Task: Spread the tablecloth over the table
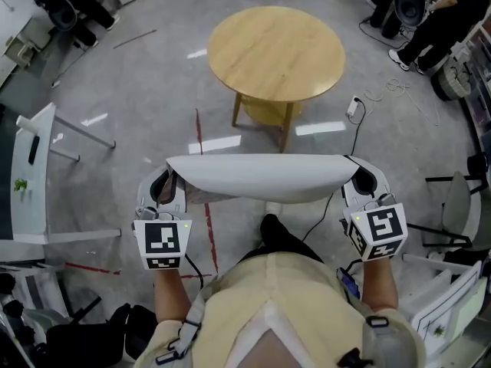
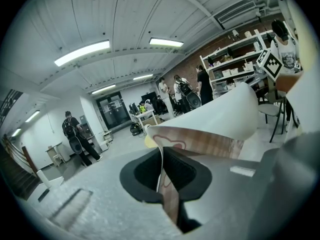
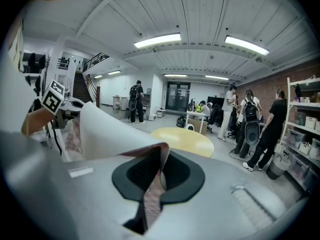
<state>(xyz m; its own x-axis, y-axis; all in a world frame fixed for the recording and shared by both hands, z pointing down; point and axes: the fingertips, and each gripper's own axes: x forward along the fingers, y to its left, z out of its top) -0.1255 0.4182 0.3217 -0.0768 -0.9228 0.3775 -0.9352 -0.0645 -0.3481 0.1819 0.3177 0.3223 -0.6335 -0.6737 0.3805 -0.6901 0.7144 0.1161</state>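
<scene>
The grey floor (image 1: pixel 146 90) lay open between the person and the round wooden table (image 1: pixel 275 52), whose top was bare, so by my reading the spreading itself had not begun. The tablecloth (image 1: pixel 257 176) hung in the air in front of the person, well short of the table and stretched sideways between the two tongs. Its upper edge bowed over into a long white arch, and a reddish checked side showed underneath in both gripper views. The left gripper (image 1: pixel 170 186) was clamped on the cloth's left corner and the right gripper (image 1: pixel 359 181) on its right corner, with the fabric pinched flat between the closed jaws of each. What seemed left was all the real work: bringing the cloth over the table, letting it fall across the top, releasing both corners and evening the overhang round the rim. The way ahead looked fairly free. A white side table (image 1: pixel 31 175) stood off to the left and a chair (image 1: pixel 456 205) off to the right, both clear of the straight path. Nearer the table's right foot lay a power strip (image 1: pixel 354 107) and its cable (image 1: pixel 355 133), probably the only things to step round. A thin red line (image 1: pixel 201 140) marked the floor on the left.
</scene>
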